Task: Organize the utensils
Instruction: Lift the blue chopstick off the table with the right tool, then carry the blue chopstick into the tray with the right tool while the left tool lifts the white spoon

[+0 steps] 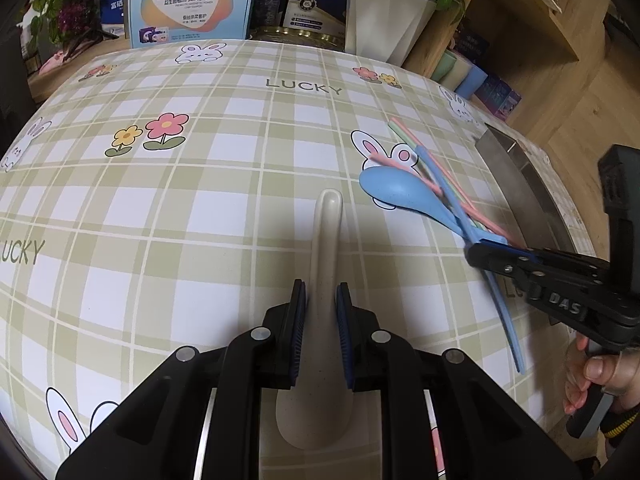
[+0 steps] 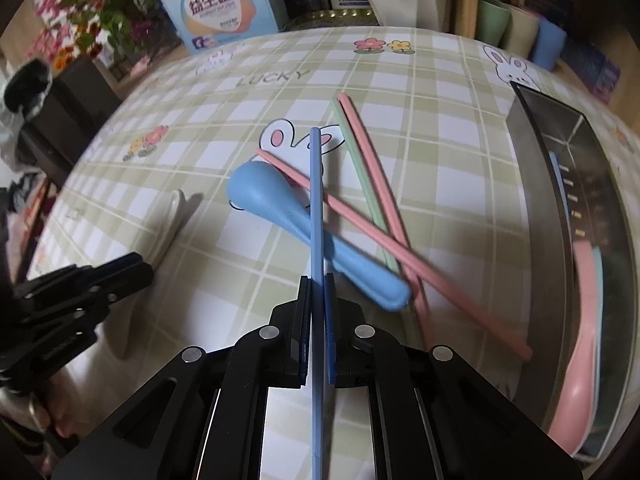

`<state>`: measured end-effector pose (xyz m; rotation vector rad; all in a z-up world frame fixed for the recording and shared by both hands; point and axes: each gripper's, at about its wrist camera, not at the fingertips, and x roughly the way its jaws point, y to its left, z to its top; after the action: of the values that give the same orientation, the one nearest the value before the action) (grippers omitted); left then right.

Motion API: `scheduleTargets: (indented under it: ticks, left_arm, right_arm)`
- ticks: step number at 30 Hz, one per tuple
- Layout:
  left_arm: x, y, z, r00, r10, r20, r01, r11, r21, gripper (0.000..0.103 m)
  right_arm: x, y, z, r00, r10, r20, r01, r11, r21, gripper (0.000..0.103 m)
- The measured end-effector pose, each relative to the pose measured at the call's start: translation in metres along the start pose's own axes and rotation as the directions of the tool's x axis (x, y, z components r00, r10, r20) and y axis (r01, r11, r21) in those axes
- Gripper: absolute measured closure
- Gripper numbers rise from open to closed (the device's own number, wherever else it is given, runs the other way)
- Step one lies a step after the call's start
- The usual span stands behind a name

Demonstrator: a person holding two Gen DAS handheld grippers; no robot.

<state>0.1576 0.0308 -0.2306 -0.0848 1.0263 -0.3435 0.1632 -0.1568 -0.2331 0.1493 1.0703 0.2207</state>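
Note:
My left gripper is shut on a cream spoon, whose handle points away over the checked tablecloth and whose bowl lies back between the fingers. My right gripper is shut on a blue chopstick that crosses over a blue spoon. Two pink chopsticks and a green chopstick lie crossed beside that spoon. In the left wrist view the right gripper holds the blue chopstick at the pile. The left gripper and cream spoon appear at the left of the right wrist view.
A metal tray stands at the table's right edge, holding a pink spoon, a green one and a blue chopstick. Boxes, a white flower pot and cups line the far side. A hand grips the right tool.

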Motion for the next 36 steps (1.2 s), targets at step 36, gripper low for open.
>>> scheduleTargets:
  ticks: [36]
  left_arm:
    - [-0.029,-0.056,0.027,1.0,-0.011,0.011,0.012,0.998,-0.055,0.088]
  right_arm:
    - [-0.092,-0.112,-0.027,0.958,0.078,0.275,-0.149,0.957,0.247,0.097]
